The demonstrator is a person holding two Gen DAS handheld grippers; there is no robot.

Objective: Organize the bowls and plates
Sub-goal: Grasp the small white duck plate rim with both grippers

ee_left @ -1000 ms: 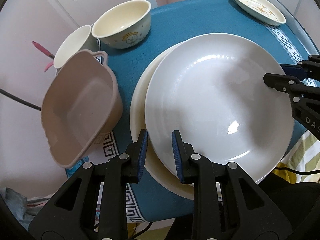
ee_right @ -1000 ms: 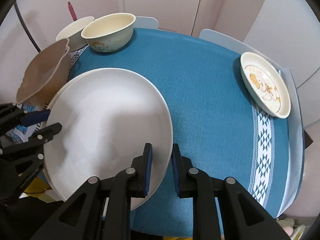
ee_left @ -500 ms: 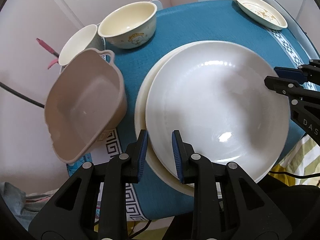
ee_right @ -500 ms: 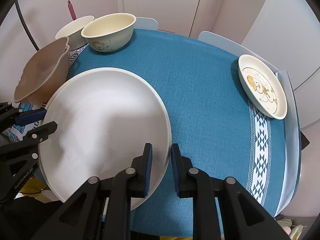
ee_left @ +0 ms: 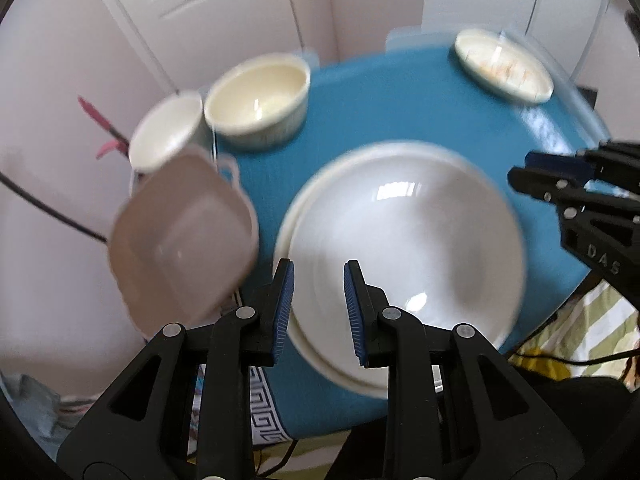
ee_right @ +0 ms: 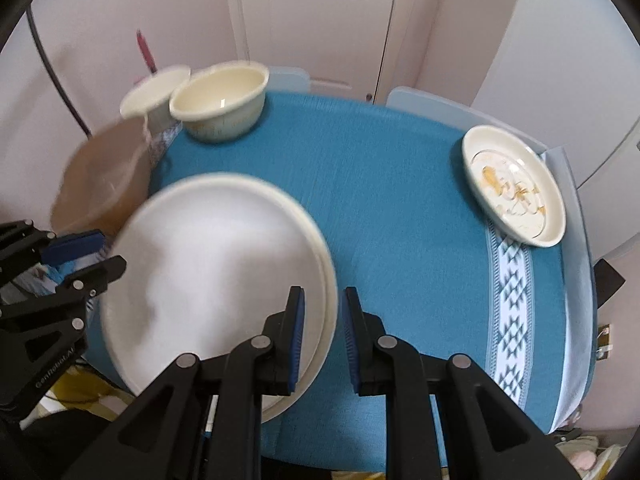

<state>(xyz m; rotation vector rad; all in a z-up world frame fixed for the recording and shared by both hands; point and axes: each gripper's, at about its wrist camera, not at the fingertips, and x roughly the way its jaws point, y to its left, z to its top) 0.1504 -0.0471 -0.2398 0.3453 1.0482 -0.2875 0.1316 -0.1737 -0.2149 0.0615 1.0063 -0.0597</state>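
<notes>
A large white plate [ee_left: 408, 240] [ee_right: 216, 264] lies stacked on a cream plate [ee_left: 304, 340] [ee_right: 304, 208] at the near left of the blue table [ee_right: 380, 184]. My left gripper [ee_left: 319, 268] [ee_right: 92, 256] hovers above the stack's left rim. My right gripper [ee_right: 324, 294] [ee_left: 532, 172] hovers above its right rim. Both have their jaws close together with nothing between the pads. A cream bowl [ee_left: 258, 96] [ee_right: 220, 98], a white cup [ee_left: 166, 136] and a tan square dish [ee_left: 180, 236] [ee_right: 100, 184] sit at the left. A small patterned plate [ee_left: 504, 66] [ee_right: 512, 188] rests at the far right.
The tan dish overhangs the table's left edge. Pale chair backs [ee_right: 432, 100] stand behind the table, with a white door [ee_right: 312, 20] beyond. A dark cable [ee_left: 48, 208] runs along the left wall. Striped fabric [ee_left: 580, 340] lies below the near table edge.
Both grippers have risen away from the plate stack, which now looks smaller and stays on the table. The jaw gaps are unchanged. The view is blurred by the motion.
</notes>
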